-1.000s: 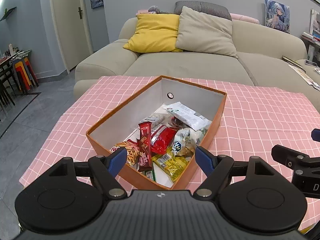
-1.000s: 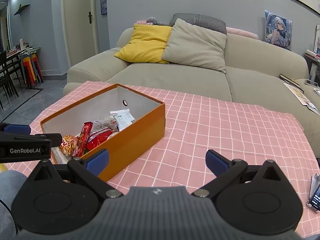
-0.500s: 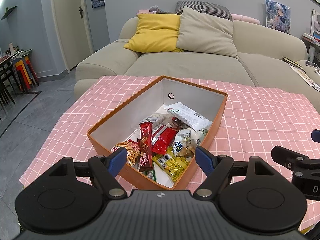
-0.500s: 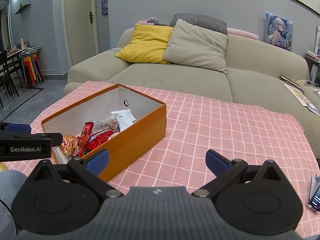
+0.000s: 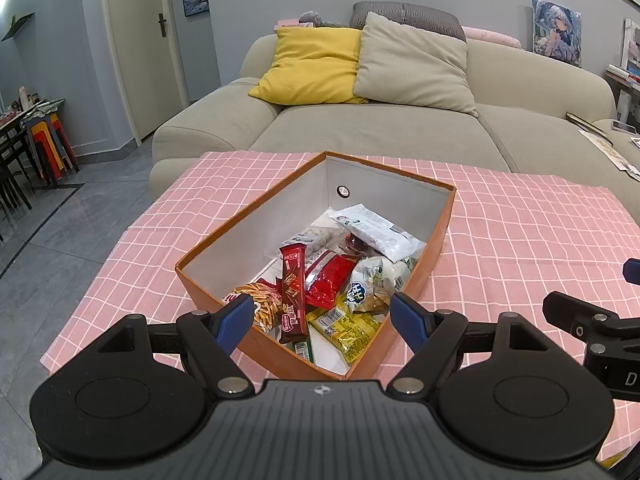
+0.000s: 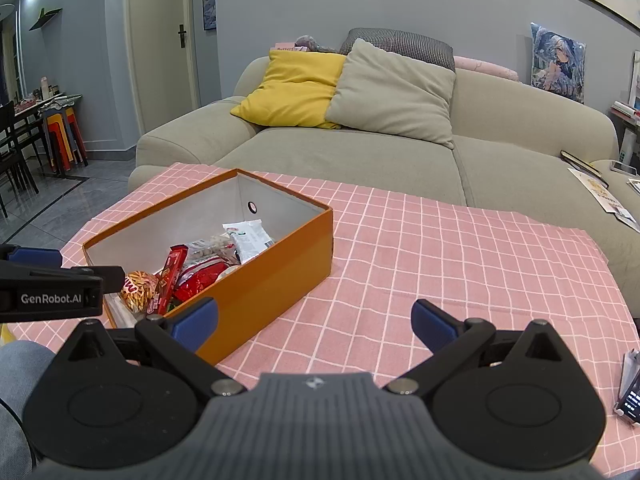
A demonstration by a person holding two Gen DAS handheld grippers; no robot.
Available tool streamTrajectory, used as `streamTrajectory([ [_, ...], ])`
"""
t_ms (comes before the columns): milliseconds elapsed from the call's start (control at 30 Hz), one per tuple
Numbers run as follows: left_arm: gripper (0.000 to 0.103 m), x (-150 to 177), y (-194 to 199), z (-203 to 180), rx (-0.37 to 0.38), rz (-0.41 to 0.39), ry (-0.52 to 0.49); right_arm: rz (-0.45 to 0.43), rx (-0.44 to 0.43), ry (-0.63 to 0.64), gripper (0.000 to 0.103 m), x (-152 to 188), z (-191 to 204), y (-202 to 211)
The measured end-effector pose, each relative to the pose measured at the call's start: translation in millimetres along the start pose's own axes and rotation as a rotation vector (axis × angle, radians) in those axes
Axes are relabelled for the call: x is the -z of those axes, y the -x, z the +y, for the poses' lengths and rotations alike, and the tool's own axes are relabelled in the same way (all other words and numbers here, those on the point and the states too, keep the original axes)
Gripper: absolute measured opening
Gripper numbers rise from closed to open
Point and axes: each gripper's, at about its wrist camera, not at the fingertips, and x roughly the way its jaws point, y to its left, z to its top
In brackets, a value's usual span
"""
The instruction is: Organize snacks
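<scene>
An orange box (image 5: 440, 232) with grey inner walls sits on the pink checked tablecloth (image 5: 520, 232). It holds several snack packs: a dark red bar (image 5: 291, 296), a red bag (image 5: 332, 280), a yellow pack (image 5: 348, 326), a white pack (image 5: 376, 232). My left gripper (image 5: 322, 320) is open and empty, just above the box's near end. The box also shows in the right wrist view (image 6: 272, 284). My right gripper (image 6: 314, 322) is open and empty, over the cloth to the right of the box.
A beige sofa (image 6: 360, 152) with a yellow cushion (image 6: 296, 88) and a beige cushion stands behind the table. A phone (image 6: 630, 396) lies at the table's right edge. Chairs and stools (image 5: 44, 148) stand far left on the tiled floor.
</scene>
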Motion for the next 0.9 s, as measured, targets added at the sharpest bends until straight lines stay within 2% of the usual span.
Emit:
streamTrajectory([
  [900,0.091,0.4,1.5,0.2,-0.007,-0.004,-0.002,0.001,-0.002,-0.001,0.099,0.7,0.0,-1.4],
])
